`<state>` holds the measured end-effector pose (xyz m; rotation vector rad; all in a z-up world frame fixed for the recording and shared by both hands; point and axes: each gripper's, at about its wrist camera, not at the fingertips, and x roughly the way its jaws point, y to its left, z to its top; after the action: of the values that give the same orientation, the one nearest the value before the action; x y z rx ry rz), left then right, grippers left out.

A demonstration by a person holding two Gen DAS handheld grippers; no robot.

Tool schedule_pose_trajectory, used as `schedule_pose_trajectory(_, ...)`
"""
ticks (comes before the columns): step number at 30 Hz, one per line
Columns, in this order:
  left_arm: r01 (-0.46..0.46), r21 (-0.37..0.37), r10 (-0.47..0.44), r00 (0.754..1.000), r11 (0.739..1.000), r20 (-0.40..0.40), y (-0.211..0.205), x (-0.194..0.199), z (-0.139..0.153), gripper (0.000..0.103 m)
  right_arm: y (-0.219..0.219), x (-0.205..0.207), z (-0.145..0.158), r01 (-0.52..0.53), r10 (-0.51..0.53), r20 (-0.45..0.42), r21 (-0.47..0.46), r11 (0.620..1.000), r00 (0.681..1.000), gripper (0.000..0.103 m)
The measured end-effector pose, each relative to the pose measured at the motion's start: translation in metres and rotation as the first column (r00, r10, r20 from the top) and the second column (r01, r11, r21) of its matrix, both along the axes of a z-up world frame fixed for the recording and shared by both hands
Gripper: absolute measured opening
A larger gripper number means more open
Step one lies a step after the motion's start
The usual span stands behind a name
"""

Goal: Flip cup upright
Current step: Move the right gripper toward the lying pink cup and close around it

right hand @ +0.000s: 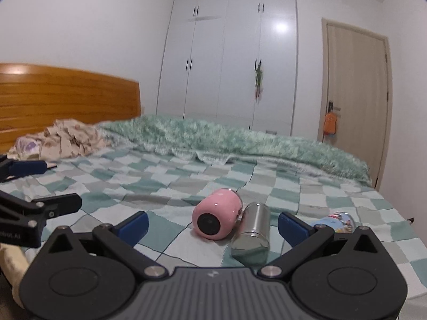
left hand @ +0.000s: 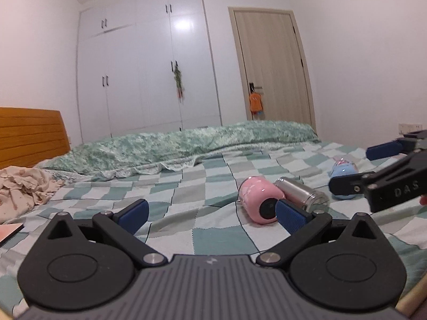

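With both the left gripper (left hand: pixel 212 214) and the right gripper (right hand: pixel 213 226) spread wide and empty, the pink rounded cup (right hand: pixel 216 217) lying sideways on the checked green bedspread (right hand: pixel 186 170), touching the steel cylindrical flask (right hand: pixel 252 233), could roll or nudge it if grasped off-centre.

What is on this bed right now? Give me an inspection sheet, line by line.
Surface: checked bedsheet, wrinkled.
Job's things: pink cup, steel cup and blue cup, all lying on their sides; pink and steel side by side.
Clutter: green blanket, crumpled beige cloth.
Grippers: left gripper and right gripper open, empty.
Cables: nothing seen.
Surroundings: headboard, wardrobe, door.
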<state>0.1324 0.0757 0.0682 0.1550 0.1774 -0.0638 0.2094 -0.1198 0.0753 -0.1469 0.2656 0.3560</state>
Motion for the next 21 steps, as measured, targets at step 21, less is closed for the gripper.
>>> schedule_pose_trajectory(21, 0.109, 0.045, -0.1, 0.979, 0.993, -0.179, 0.026, 0.145, -0.013, 0.103, 0.057, 0.204, -0.005, 0.005, -0.027, -0.376, -0.061, 0.998, 0.926, 0.103)
